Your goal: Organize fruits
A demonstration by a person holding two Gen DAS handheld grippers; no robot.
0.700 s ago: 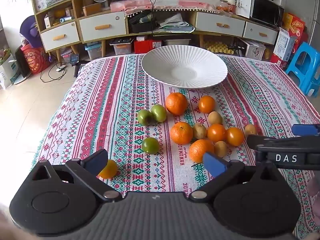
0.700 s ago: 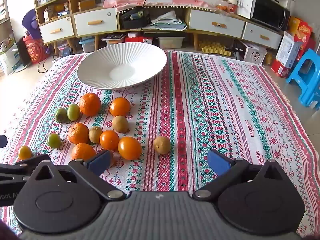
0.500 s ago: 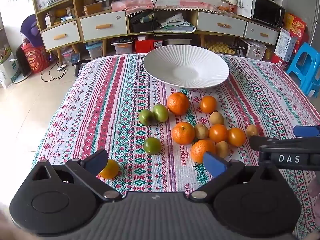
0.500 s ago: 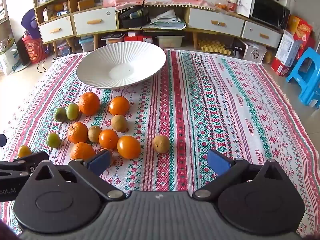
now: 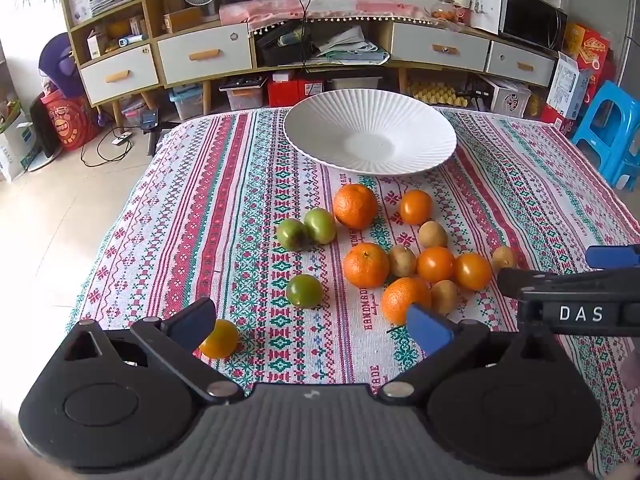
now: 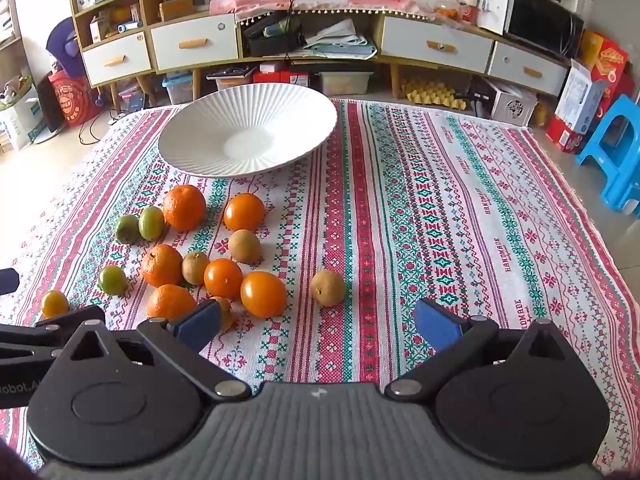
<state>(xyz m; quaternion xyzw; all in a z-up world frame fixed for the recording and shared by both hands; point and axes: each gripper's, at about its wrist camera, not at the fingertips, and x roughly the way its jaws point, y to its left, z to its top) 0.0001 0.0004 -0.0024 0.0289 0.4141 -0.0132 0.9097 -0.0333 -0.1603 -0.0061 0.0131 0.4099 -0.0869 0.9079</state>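
Note:
A white ribbed plate [image 5: 416,120] [image 6: 304,112] stands empty at the far side of the patterned tablecloth. In front of it lie several oranges [image 5: 355,206] [image 6: 185,207], three green fruits [image 5: 304,290] [image 6: 113,279] and several brown kiwis [image 5: 432,234] [image 6: 327,287]. A small yellow-orange fruit [image 5: 220,338] lies by my left gripper's left fingertip. My left gripper [image 5: 312,326] is open and empty, near the table's front edge. My right gripper [image 6: 318,326] is open and empty, just short of the lone kiwi.
The cloth [image 6: 460,208] right of the fruit is bare. The right gripper's body [image 5: 576,300] shows at the right of the left wrist view. A low cabinet [image 5: 320,48] and a blue stool [image 5: 612,132] stand beyond the table.
Both grippers have drifted slightly; the scene shifted a little in each view. Jaws stay open and no fruit has moved.

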